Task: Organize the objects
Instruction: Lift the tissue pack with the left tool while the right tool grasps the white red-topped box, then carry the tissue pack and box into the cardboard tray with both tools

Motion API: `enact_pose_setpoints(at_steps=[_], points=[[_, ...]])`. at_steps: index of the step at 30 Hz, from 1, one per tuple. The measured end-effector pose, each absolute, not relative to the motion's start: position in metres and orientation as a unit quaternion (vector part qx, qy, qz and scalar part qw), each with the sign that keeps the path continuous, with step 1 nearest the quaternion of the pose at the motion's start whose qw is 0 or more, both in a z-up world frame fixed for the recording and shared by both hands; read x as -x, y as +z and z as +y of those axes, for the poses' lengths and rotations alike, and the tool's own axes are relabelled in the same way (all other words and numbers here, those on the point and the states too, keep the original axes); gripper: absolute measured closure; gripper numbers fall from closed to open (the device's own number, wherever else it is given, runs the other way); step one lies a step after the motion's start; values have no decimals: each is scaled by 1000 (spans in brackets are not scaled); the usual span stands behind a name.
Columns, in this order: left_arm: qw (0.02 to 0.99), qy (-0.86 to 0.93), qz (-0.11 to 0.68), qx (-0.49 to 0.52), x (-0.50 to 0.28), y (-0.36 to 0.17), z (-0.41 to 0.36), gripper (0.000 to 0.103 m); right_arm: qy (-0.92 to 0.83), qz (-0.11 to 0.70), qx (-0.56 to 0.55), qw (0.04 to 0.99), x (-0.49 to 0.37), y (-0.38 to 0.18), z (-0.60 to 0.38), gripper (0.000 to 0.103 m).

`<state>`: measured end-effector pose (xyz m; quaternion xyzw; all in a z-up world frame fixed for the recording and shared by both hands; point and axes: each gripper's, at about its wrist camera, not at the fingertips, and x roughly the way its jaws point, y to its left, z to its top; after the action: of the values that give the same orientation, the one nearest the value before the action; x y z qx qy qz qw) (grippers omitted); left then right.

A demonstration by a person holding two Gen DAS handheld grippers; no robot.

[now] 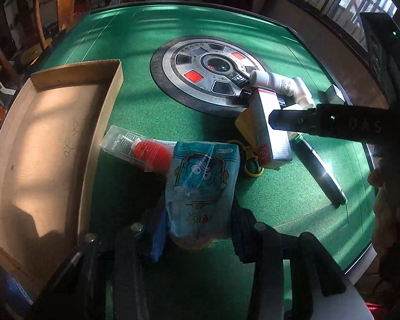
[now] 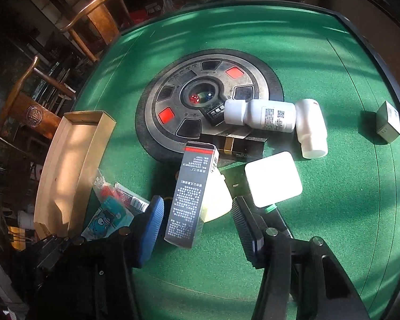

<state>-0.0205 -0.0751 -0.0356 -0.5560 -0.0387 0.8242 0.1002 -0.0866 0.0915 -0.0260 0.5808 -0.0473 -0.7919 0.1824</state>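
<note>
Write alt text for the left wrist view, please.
The left hand-held gripper grips a blue cartoon pouch above a green felt table. An open cardboard box lies left; the right hand-held gripper reaches a grey carton near white bottles.

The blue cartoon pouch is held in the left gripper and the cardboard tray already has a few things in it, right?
Not quite. The blue cartoon pouch is in the left gripper, but the left wrist view shows the cardboard tray holding nothing.
</note>
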Motion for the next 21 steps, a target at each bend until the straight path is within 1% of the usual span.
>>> enact_pose_setpoints(at_steps=[4, 7, 8, 10, 11, 21], points=[[104, 820, -76, 558, 14, -37, -88, 64, -782, -43, -596, 176, 94, -36, 84, 54], [99, 820, -94, 556, 9, -34, -97, 64, -778, -32, -604, 171, 97, -42, 80, 60], [100, 820, -101, 555, 7, -32, -101, 64, -775, -31, -608, 169, 99, -44, 81, 64], [99, 820, -116, 552, 5, -28, -108, 64, -779, -28, -604, 168, 100, -43, 81, 69], [97, 821, -118, 551, 3, -26, -111, 64, -778, -30, -604, 170, 100, -43, 82, 74], [73, 832, -120, 537, -4, -14, -135, 64, -780, -38, -595, 190, 94, -35, 88, 74]])
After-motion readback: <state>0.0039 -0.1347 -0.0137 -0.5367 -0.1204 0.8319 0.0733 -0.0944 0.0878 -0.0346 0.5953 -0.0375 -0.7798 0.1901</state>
